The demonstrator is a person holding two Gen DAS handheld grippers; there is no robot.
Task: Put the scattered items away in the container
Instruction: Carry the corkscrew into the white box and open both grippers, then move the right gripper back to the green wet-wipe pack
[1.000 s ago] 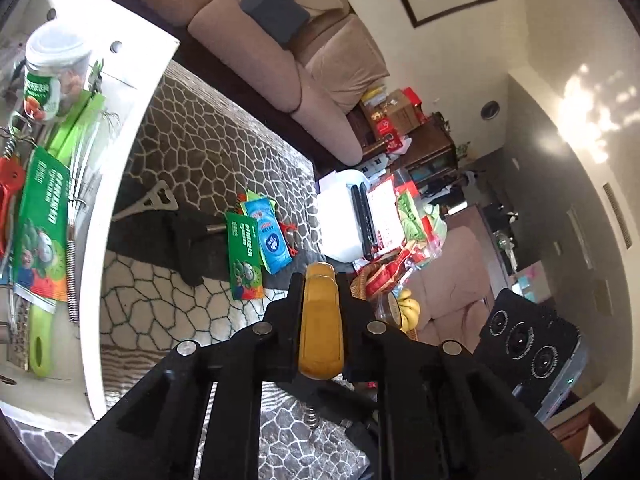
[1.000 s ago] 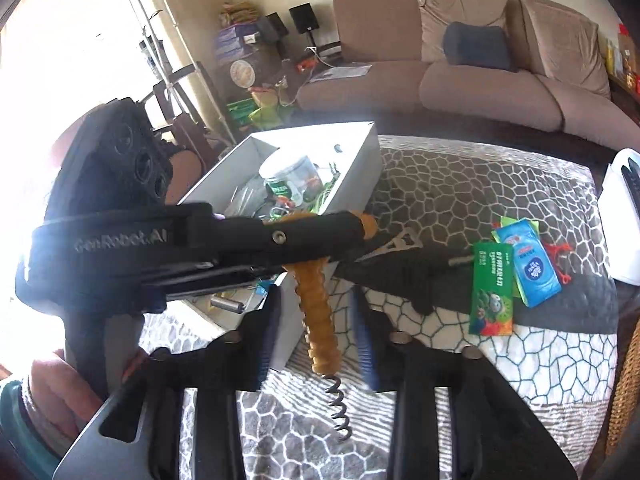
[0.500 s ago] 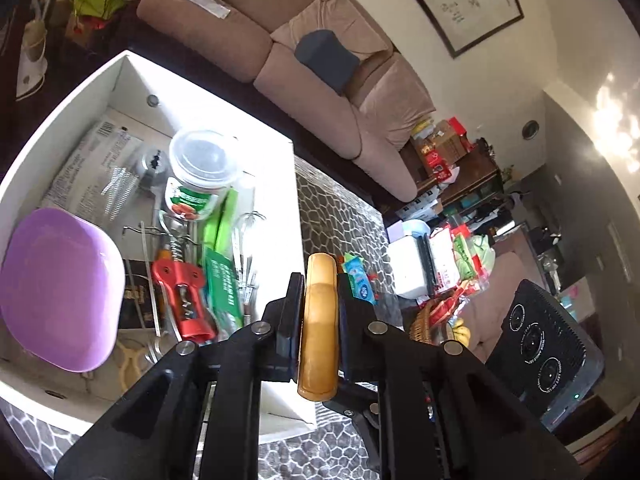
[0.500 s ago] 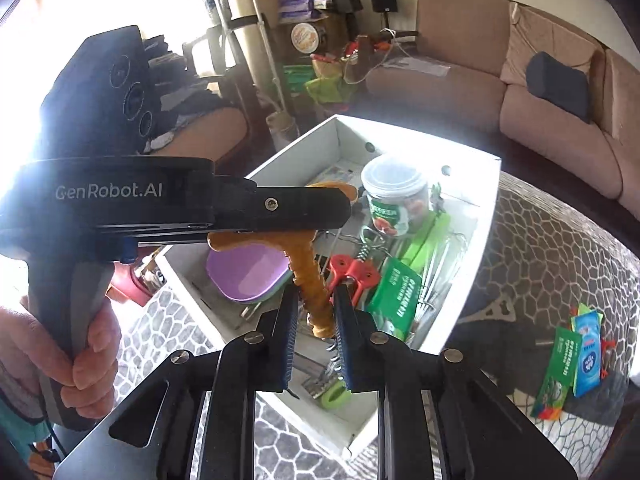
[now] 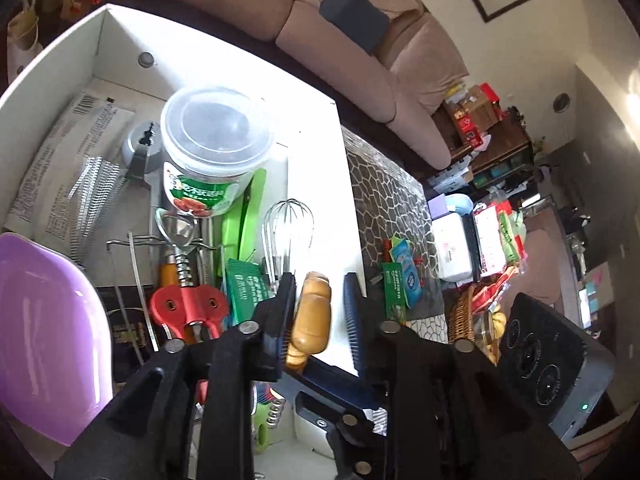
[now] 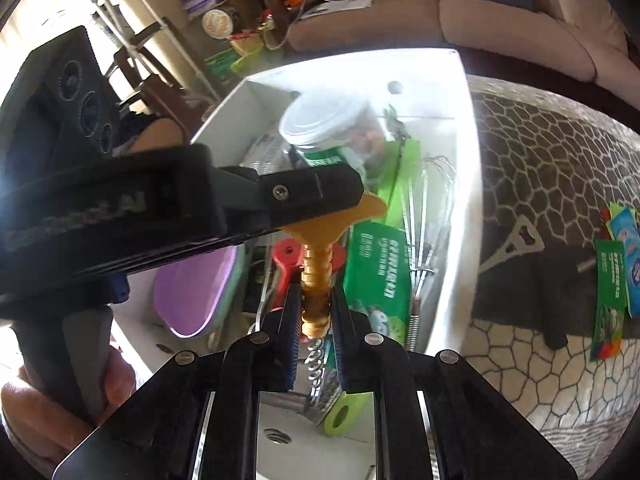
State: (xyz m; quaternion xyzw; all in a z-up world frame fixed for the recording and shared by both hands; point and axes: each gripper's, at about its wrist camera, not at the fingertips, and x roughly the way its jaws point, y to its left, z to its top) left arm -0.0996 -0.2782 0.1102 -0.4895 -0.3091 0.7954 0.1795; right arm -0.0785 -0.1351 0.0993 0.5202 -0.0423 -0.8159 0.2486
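My left gripper [image 5: 318, 304] had just opened, and its fingers stood apart around the wooden handle of the corkscrew [image 6: 316, 280]. My right gripper [image 6: 314, 320] squeezed the ribbed stem tight. The corkscrew hung over the white box [image 5: 316, 140], near its right wall. A whisk [image 5: 286, 228] lay inside. Packets [image 6: 612, 276] lay on the table's right edge.

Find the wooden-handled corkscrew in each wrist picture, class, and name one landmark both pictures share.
Left wrist view: corkscrew low centre, its handle end-on between the parted fingers of the left gripper.
Right wrist view: corkscrew centre, its shaft clamped in the right gripper.
Shared landmark: the clear-lidded jar in the white box.
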